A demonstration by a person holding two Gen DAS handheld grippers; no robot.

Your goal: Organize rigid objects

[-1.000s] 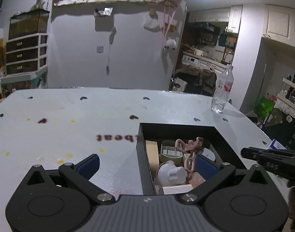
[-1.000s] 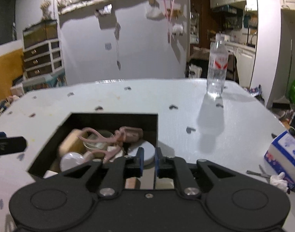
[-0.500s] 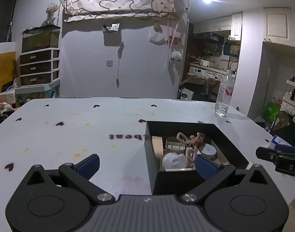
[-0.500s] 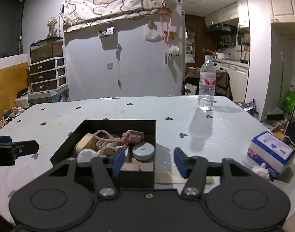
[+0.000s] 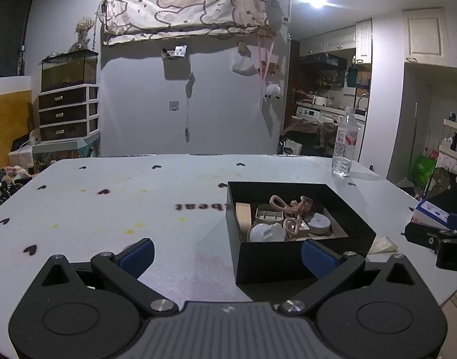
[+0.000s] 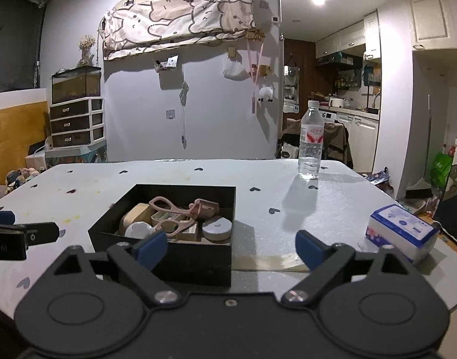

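Black, open-topped box (image 6: 180,257) near the tabletop's near edge, toward its right side, packed with the small rigid pieces. Counted inside: one pink eyelash curler (image 6: 171,209) lying across the top of the heap, long axis running left to right in the right wrist view, handles left and clamp end right; one pink hair claw (image 5: 293,226) below it; one round grey tin (image 6: 217,228) in the box's near right corner; one white rounded piece (image 5: 266,232) at the near wall; one pale divided tray (image 5: 269,215); one tan wooden block (image 5: 243,217) against the left wall. Beyond the box, one clear water bottle (image 6: 311,146) upright near the far right edge, one tissue pack (image 6: 402,232) by the right edge.

Left gripper (image 5: 227,254) spread wide, nothing between its blue pads, box ahead and to its right. Right gripper (image 6: 231,246) with jaws opening, already wide, nothing gripped, box ahead and to its left. Box midway between the two, neither touching it. Curler clamp end toward the right gripper, so likely nearer for that hand; a grasp there probably best made across the long axis.
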